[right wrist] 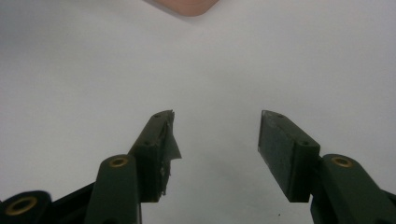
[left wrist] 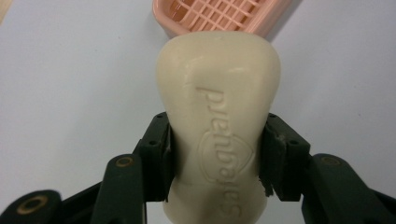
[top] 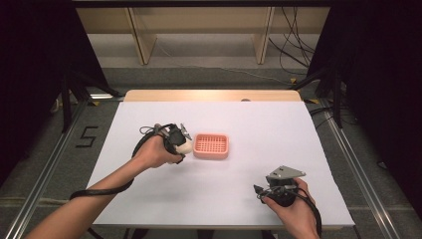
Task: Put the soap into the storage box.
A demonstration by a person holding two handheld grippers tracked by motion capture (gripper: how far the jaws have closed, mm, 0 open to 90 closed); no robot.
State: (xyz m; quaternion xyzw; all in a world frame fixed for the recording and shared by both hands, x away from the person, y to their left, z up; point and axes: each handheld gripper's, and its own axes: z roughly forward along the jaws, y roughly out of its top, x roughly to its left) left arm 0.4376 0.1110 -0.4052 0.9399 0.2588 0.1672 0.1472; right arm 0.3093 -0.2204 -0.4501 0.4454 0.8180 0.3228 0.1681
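Observation:
A cream bar of soap [left wrist: 218, 116] with embossed lettering sits clamped between the black jaws of my left gripper [left wrist: 215, 154], which is shut on it. From above, the left gripper [top: 180, 147] holds the soap [top: 185, 146] just left of a pink slotted soap dish [top: 211, 146] on the white table. The dish's corner [left wrist: 224, 16] lies right beyond the soap's far end. My right gripper [top: 258, 190] rests near the table's front right edge. Its jaws [right wrist: 215, 154] stand open over bare white surface with nothing between them.
The white table cover [top: 259, 129] spans the work area, with a wooden strip [top: 209, 94] at its far edge. A pink edge of the dish [right wrist: 187, 5] peeks in at the top of the right gripper view. Black cables trail from both grippers.

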